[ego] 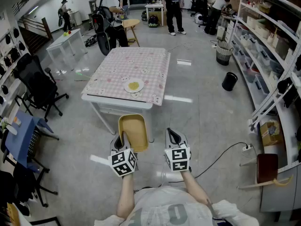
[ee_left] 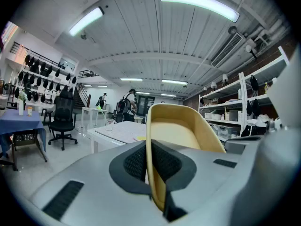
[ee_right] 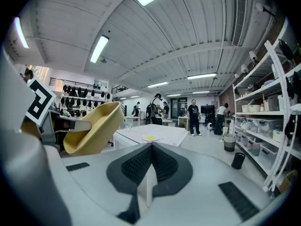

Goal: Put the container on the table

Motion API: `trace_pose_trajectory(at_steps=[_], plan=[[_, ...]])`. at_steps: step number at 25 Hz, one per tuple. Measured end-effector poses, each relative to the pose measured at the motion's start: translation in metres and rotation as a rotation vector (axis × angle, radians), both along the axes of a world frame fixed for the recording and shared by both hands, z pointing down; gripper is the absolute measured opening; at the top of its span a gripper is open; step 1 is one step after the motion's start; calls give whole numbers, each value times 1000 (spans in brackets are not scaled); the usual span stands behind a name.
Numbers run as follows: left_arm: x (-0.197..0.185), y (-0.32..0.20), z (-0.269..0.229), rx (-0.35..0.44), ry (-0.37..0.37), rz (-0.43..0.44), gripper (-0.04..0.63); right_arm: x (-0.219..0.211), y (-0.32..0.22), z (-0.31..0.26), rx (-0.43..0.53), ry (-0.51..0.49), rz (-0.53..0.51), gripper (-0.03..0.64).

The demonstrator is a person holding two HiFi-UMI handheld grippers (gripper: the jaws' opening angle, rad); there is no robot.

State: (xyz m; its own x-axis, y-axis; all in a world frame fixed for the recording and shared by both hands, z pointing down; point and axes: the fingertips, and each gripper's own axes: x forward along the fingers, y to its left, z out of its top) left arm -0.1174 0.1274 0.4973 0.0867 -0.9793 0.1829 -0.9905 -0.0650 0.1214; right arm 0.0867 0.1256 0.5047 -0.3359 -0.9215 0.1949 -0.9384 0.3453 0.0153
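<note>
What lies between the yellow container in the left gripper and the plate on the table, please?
Only the table edge and bare checked tablecloth separate container from plate, as the head view shows.

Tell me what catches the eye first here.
A yellow container juts out from the left tongs, which are clamped on its rim. Ahead stands a pink-checked table with one small plate on it. The right tongs are shut and empty.
</note>
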Motion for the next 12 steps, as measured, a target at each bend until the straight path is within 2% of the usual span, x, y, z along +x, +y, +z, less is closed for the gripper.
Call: trace_pose_trajectory(at_steps=[8,12], plan=[[-11,11,1,-11,25,-48,29,-4,0,5,-1,-6,-36,28],[-16,16,4,-17,26,-73,29,-6,-2,4,6,-51,-56,28]])
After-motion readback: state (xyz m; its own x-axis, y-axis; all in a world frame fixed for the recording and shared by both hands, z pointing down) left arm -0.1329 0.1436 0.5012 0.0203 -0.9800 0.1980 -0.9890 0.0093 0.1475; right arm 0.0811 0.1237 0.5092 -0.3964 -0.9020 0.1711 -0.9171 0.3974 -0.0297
